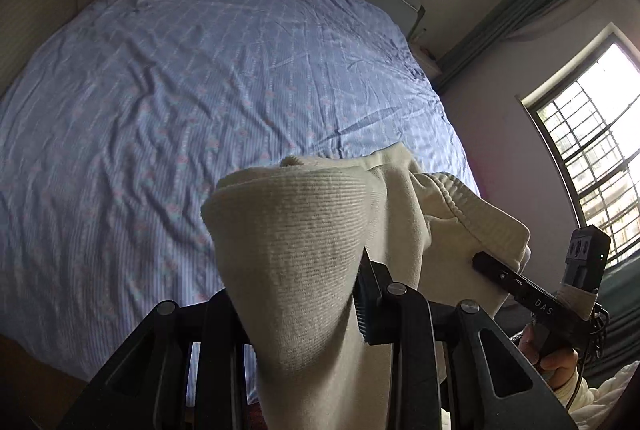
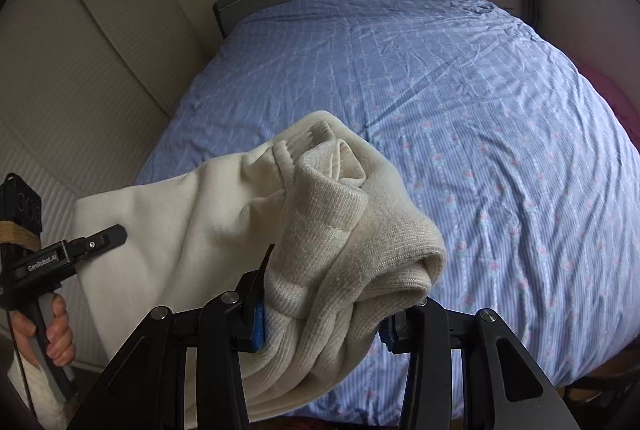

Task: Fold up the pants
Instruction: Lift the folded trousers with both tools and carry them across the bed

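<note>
Pants (image 2: 224, 213), cream knit, hang in the air above the near edge of the bed (image 2: 460, 109), stretched between both grippers. Left gripper (image 1: 304, 314) pinches a ribbed band; right gripper (image 2: 324, 318) pinches a bunched wad of the ribbed part. Held high, I judge, so the cloth can drop and be spread flat. Its top edge runs left to right; the hanging length is out of view
</note>
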`<state>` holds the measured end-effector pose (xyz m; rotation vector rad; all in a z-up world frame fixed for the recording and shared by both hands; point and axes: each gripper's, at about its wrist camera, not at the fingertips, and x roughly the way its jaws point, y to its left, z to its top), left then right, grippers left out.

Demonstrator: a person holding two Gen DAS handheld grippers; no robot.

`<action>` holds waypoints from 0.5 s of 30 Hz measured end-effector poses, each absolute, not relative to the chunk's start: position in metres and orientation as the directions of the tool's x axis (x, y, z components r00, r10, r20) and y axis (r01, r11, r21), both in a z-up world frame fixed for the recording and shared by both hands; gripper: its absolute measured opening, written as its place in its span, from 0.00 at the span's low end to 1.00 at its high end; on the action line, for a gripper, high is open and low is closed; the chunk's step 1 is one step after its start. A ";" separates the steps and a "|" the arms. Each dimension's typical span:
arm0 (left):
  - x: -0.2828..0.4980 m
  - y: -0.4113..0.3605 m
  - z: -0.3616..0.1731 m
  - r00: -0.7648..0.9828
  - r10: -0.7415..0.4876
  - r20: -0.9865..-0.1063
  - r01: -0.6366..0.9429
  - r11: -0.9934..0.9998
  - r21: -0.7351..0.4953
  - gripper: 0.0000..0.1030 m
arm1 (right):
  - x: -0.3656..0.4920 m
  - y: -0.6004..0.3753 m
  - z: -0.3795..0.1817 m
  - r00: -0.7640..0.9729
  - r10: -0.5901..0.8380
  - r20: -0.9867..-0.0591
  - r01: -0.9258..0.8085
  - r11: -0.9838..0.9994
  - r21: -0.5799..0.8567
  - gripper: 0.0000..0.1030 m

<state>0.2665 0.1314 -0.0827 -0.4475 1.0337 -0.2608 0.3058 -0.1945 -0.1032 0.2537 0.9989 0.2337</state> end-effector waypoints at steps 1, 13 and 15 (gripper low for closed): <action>0.257 0.137 -0.082 0.500 -0.393 -0.772 -0.028 0.883 -0.468 0.29 | 0.304 -0.188 -0.104 0.511 0.331 -0.793 -0.107 0.940 0.323 0.41; 0.207 0.212 -0.063 0.585 -0.278 -0.762 -0.153 0.884 -0.441 0.29 | 0.291 -0.105 -0.091 0.453 0.470 -0.757 -0.311 0.880 0.360 0.41; 0.207 0.231 -0.060 0.606 -0.271 -0.748 -0.152 0.883 -0.443 0.29 | 0.294 -0.088 -0.086 0.463 0.475 -0.748 -0.339 0.875 0.345 0.41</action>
